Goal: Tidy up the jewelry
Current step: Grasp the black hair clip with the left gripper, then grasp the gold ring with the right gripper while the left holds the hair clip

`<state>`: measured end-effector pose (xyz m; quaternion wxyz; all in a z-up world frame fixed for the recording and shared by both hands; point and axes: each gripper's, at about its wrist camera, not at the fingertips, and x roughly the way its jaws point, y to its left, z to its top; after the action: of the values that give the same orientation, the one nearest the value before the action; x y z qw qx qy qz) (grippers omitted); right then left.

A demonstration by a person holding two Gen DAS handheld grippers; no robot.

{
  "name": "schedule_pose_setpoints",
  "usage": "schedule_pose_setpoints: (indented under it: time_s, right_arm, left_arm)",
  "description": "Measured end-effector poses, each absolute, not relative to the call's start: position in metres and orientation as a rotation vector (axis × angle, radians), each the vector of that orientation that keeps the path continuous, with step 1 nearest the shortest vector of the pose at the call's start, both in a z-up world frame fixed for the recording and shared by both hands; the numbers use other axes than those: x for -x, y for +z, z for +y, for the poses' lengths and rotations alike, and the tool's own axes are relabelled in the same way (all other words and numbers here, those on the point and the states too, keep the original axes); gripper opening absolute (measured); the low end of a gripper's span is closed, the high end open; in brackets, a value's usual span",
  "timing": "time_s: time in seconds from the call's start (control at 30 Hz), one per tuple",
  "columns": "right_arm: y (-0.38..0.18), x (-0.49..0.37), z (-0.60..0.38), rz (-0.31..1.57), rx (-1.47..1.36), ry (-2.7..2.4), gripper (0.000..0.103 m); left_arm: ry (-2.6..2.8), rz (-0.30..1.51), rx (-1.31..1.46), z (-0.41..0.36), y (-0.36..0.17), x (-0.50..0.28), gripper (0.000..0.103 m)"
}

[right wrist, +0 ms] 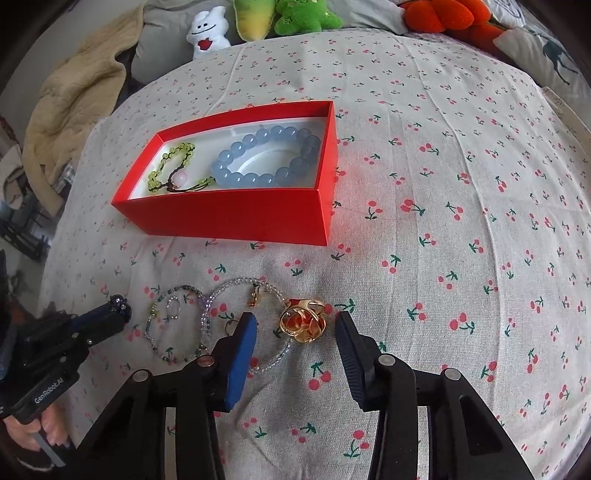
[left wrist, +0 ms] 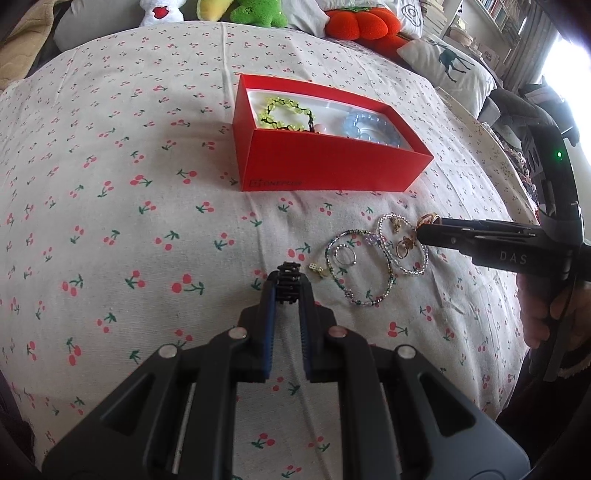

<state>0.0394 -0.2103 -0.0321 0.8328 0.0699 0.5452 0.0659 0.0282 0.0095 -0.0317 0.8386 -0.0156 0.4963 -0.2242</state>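
Cherry-print cloth [right wrist: 443, 184] spread over the surface. Far middle: red box [right wrist: 229, 218], open, with a blue bead bracelet [right wrist: 258, 158] and a green bead bracelet [right wrist: 173, 162] inside. Near the box, loose on the cloth: two thin beaded bracelets [left wrist: 354, 266], overlapping, a small silver ring [left wrist: 345, 256], tiny dice [left wrist: 318, 271] just left of them. Left gripper [left wrist: 290, 284]: jaws narrow, pinched on a small dark chain piece [left wrist: 289, 280], held above the cloth. Right gripper [right wrist: 295, 325]: jaws partly open, astride a gold ring [right wrist: 303, 323], pads not touching it. Plush toys [right wrist: 295, 14] along the far edge.
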Motion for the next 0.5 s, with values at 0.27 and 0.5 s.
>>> schedule_pose_setpoints:
  time_s: [0.27, 0.5]
  right_arm:
    - [-0.0332, -0.0438, -0.2079, 1.164, -0.141, 0.146, 0.023]
    - [-0.0286, -0.0389, -0.2104, 1.160, -0.128, 0.139, 0.023]
  left_arm:
    - [-0.465, 1.052, 0.039, 0.0100, -0.0294, -0.0283, 0.014]
    - [-0.459, 1.044, 0.044, 0.0122, -0.0251, -0.0271, 0.014]
